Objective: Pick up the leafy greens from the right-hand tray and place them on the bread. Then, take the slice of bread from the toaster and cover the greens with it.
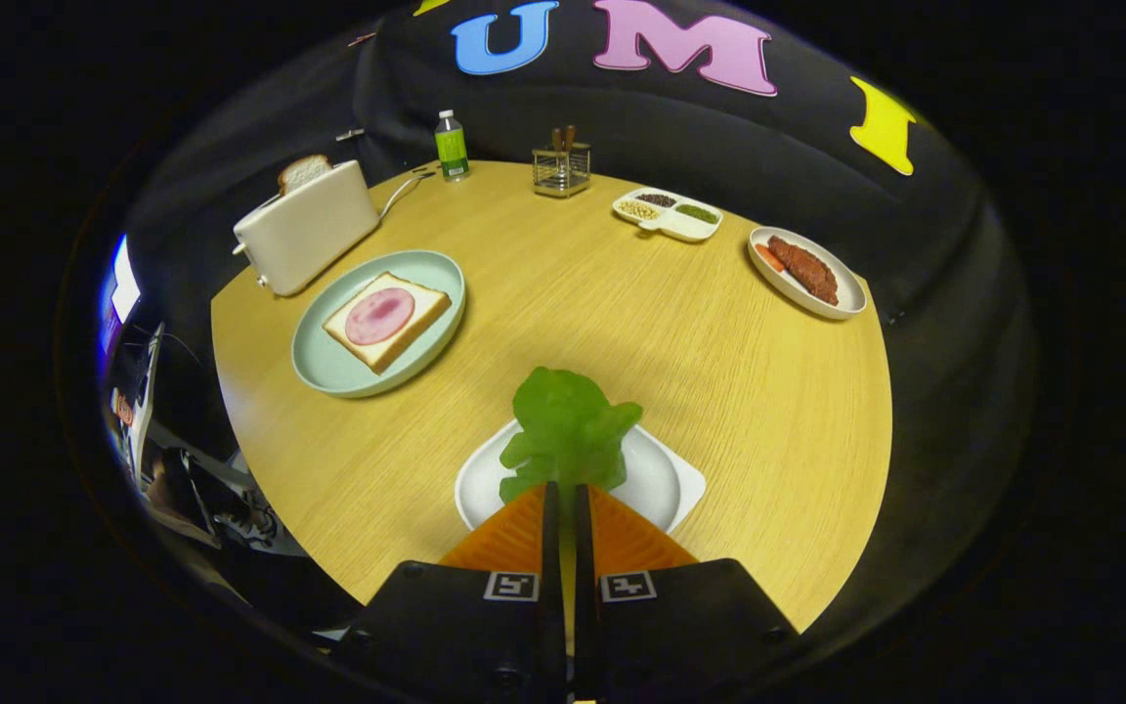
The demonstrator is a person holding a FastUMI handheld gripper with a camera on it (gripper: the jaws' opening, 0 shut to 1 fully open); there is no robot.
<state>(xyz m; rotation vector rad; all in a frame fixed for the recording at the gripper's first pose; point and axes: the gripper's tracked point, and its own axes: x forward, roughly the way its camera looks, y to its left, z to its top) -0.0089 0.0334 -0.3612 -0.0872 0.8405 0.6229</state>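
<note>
While the tongs (563, 494) are clenched on the leafy greens (568, 430), both orange fingers (514, 533) nearly meeting on the base of the bunch, the step in hand looks like the carry to the bread. The greens stand up just ahead of the fingertips, over the white tray (666, 484) that lies beneath and slightly beyond them; whether the leaves are clear of the tray I cannot tell. To do this well, keep the squeeze steady, lift straight until the bunch is plainly free, then swing ahead and to the left toward the pale green plate (328, 367), where the bread (421, 318) lies topped with a pink round slice (379, 316). Lower the greens flat over that slice and release only once they rest, since a soft bunch may cling to a finger. Beyond the plate, further left, the toaster (314, 235) holds the second slice (304, 172) upright in its slot. The greens are bright, ruffled, lobed at the edges, and appear light and floppy.
</note>
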